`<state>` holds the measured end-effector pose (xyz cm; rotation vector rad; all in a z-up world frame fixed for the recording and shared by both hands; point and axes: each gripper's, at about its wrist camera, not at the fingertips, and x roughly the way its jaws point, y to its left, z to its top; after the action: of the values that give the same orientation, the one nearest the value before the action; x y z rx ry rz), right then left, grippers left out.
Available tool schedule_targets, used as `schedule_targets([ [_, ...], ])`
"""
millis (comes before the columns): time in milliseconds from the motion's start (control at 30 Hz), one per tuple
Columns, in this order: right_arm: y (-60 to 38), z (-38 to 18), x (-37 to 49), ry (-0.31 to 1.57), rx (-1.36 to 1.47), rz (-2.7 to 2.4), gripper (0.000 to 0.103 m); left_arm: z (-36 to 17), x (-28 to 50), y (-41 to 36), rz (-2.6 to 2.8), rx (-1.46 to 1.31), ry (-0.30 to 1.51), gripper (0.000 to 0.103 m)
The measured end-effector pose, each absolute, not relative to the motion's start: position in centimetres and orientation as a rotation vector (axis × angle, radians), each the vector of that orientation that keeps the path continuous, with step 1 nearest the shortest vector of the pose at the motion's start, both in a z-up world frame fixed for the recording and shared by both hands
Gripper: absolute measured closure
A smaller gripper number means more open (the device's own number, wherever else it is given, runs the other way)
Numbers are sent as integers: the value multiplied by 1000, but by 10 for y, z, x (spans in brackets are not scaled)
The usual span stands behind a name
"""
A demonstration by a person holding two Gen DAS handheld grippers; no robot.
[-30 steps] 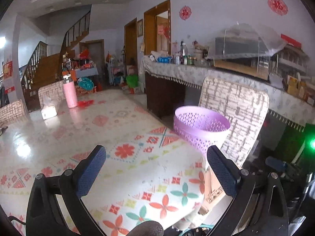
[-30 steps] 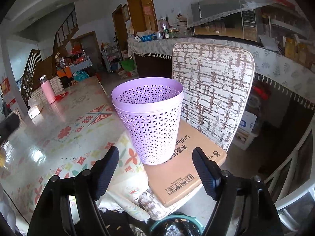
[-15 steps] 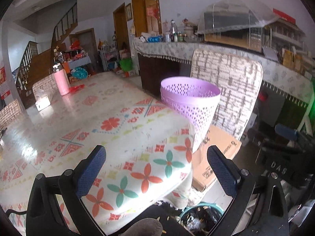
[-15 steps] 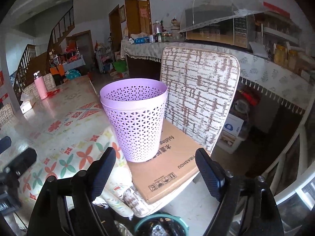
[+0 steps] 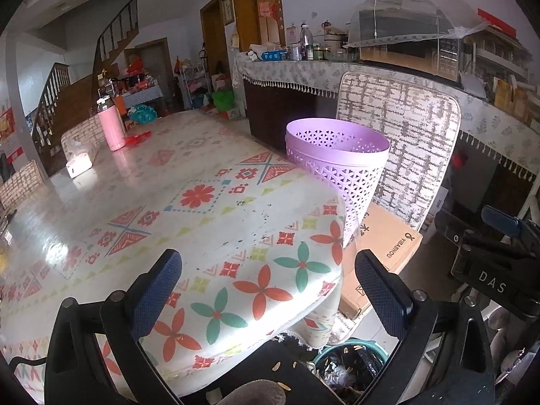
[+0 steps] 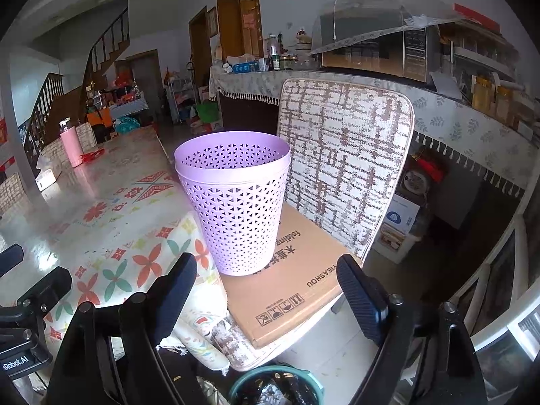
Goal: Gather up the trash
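A purple perforated basket (image 6: 236, 202) stands upright on a cardboard box (image 6: 297, 290) on a chair seat, next to the table corner; the left wrist view shows the basket (image 5: 337, 155) too. My right gripper (image 6: 266, 263) is open in front of the basket's base, holding nothing. My left gripper (image 5: 266, 260) hangs open over the corner of the flower-patterned tablecloth (image 5: 202, 202), also holding nothing. Small dark specks (image 5: 249, 202) dot the cloth. Below the table edge sits a teal bin (image 6: 270, 384) with a dark liner and scraps inside.
The padded chair back (image 6: 344, 162) rises behind the basket. A pink bottle (image 5: 109, 125) and a white tissue box (image 5: 79, 167) stand at the table's far end. A long counter (image 6: 455, 118) with a microwave runs along the right wall. Pale husks (image 5: 280, 364) lie on a dark surface below.
The left wrist view has tipped down and moved lower, so the table corner fills it and the teal bin has come into sight. The right gripper's jaws have spread slightly wider.
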<state>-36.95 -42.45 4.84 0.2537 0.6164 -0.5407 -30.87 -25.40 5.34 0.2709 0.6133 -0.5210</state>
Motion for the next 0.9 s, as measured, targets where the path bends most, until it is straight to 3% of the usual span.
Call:
schedule_targets([
  [900,-422,43,-366,626,273,-511,14,50,-306,-249,-516,267,627,1],
])
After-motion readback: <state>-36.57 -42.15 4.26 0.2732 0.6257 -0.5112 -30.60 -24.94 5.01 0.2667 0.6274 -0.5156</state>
